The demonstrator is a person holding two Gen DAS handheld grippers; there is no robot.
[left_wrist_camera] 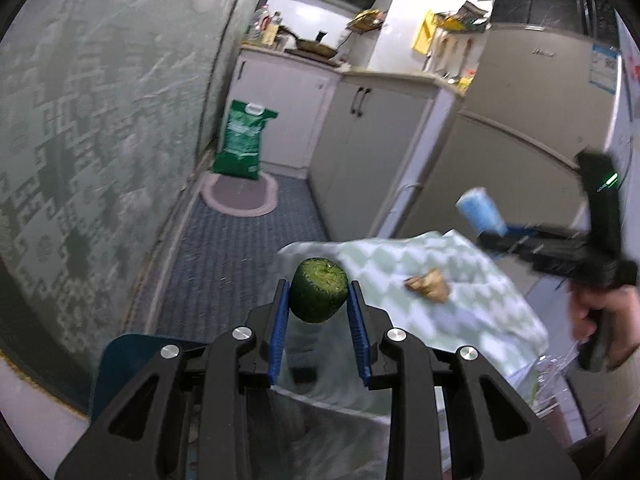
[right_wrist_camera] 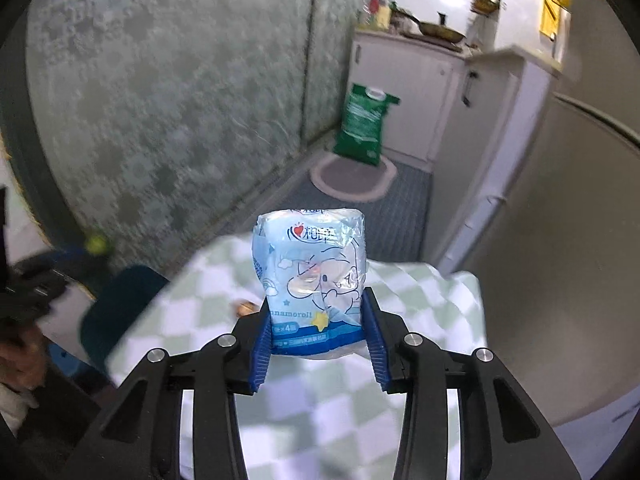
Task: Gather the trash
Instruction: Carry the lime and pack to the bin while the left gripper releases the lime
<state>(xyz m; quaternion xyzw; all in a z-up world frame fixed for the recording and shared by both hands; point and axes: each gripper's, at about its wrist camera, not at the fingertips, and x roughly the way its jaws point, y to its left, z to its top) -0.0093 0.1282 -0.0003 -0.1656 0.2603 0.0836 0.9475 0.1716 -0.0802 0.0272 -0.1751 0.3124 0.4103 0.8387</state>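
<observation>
Above the table's near edge: green fruit (left_wrist_camera: 318,295), roundish, no clear long axis, is pinched between pads of left gripper (left_wrist_camera: 319,304), w/ a clear bag (left_wrist_camera: 320,376) directly beneath, so drop looks near-vertical. Right gripper (right_wrist_camera: 316,320) grips blue tissue pack (right_wrist_camera: 310,280) upright, out over checked cloth (right_wrist_camera: 420,300). Brown scrap (left_wrist_camera: 428,282) lies on cloth, btw. grippers, prob. nearer left.

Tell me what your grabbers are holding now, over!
Left gripper shut on green fruit. Right gripper shut on blue tissue pack. Brown scrap left on checkered cloth.
</observation>
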